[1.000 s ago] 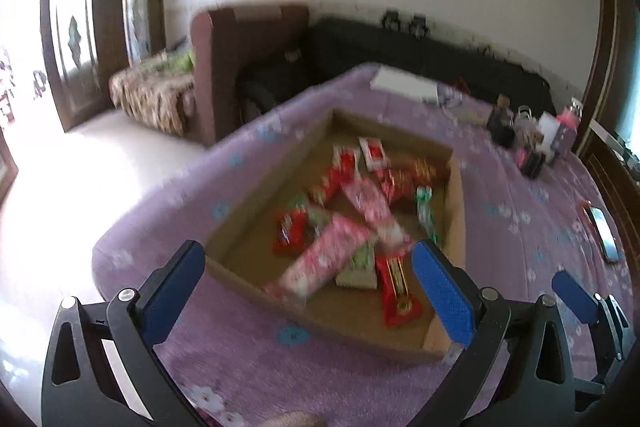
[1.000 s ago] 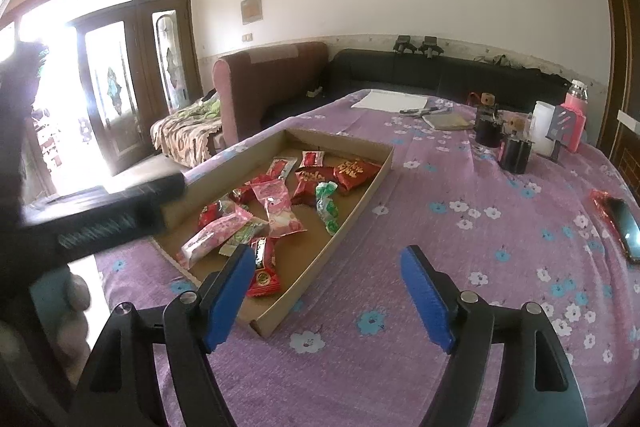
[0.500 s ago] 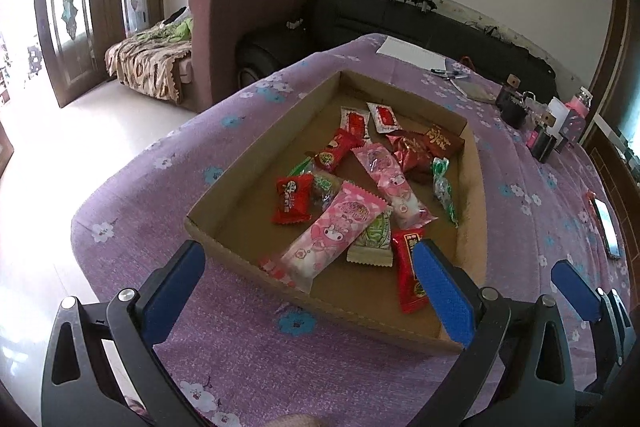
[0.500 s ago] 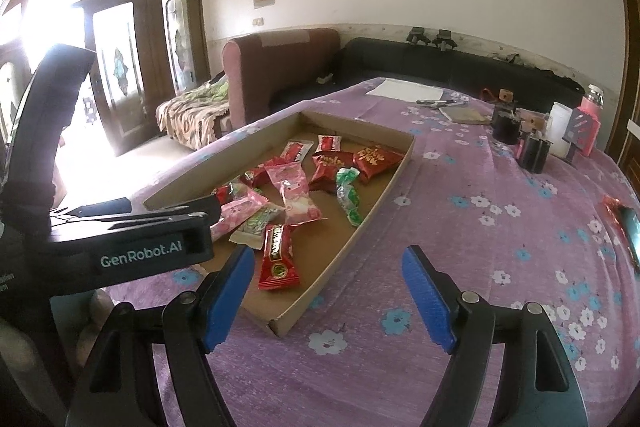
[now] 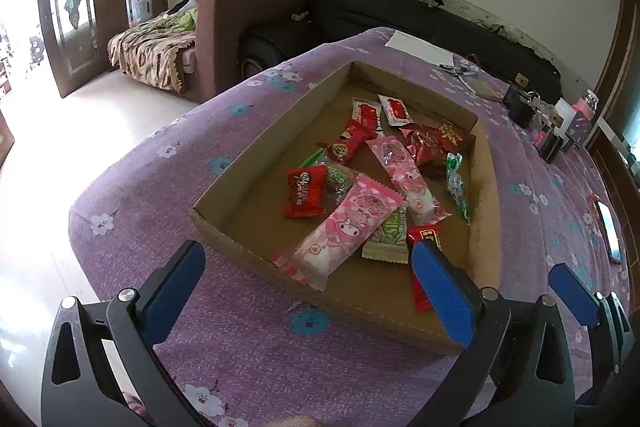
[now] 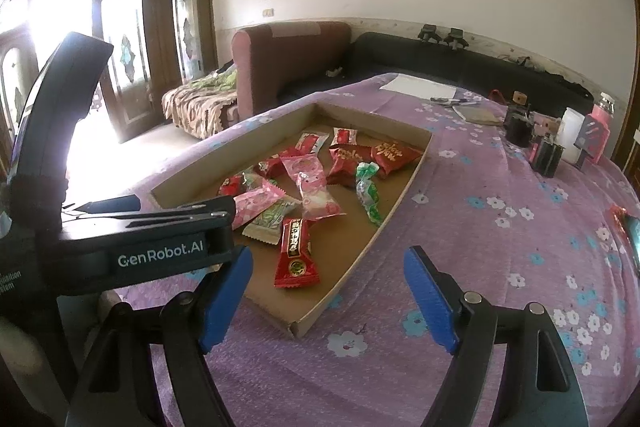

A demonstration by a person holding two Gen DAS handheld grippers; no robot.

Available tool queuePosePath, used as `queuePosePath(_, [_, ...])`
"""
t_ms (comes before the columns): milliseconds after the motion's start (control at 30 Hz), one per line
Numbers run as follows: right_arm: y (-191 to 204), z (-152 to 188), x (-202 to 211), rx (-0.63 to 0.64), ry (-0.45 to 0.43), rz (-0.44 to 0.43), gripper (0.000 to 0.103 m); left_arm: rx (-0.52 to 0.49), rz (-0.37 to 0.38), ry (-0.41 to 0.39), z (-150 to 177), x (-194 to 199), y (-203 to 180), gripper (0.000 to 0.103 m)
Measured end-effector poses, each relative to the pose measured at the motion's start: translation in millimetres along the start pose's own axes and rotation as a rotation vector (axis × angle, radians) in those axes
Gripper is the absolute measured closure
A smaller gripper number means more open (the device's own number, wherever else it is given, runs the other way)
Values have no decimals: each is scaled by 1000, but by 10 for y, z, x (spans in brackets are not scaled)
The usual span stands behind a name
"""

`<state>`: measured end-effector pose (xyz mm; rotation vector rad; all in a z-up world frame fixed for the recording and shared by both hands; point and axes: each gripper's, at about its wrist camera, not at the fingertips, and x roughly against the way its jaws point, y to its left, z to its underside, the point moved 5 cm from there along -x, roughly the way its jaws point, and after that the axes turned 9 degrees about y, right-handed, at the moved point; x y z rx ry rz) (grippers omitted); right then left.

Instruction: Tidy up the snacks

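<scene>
A shallow cardboard tray [image 5: 256, 147] [image 6: 396, 199] lies on the purple flowered table and holds several wrapped snacks. Among them are a long pink packet [image 5: 348, 227] [image 6: 256, 205], a second pink packet [image 5: 404, 171] [image 6: 312, 183], a small red packet [image 5: 304, 191], a red bar [image 6: 296, 255] [image 5: 424, 239] and a green twisted candy [image 5: 456, 187] [image 6: 368, 191]. My left gripper [image 5: 308, 287] hovers open over the tray's near rim, empty. My right gripper [image 6: 328, 295] stands open over the tray's near right corner, empty. The left gripper's black body [image 6: 120, 239] fills the left of the right wrist view.
Dark jars, a white cup and a pink bottle [image 6: 600, 123] stand at the table's far right. A phone [image 5: 610, 231] lies near the right edge. Papers and pens [image 6: 420, 89] lie at the far end. Sofas [image 5: 256, 23] stand beyond the table.
Both views have closed in on the tray, which sits larger and sharper now. The left gripper's body has come further into the right wrist view. Both grippers stay open.
</scene>
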<state>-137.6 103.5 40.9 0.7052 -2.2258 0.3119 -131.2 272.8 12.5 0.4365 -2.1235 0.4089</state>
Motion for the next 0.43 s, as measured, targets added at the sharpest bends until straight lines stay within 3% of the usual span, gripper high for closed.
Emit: queuePosePath(433, [1, 10, 22, 9, 0, -13, 23, -7, -20, -18, -55, 120, -52, 0])
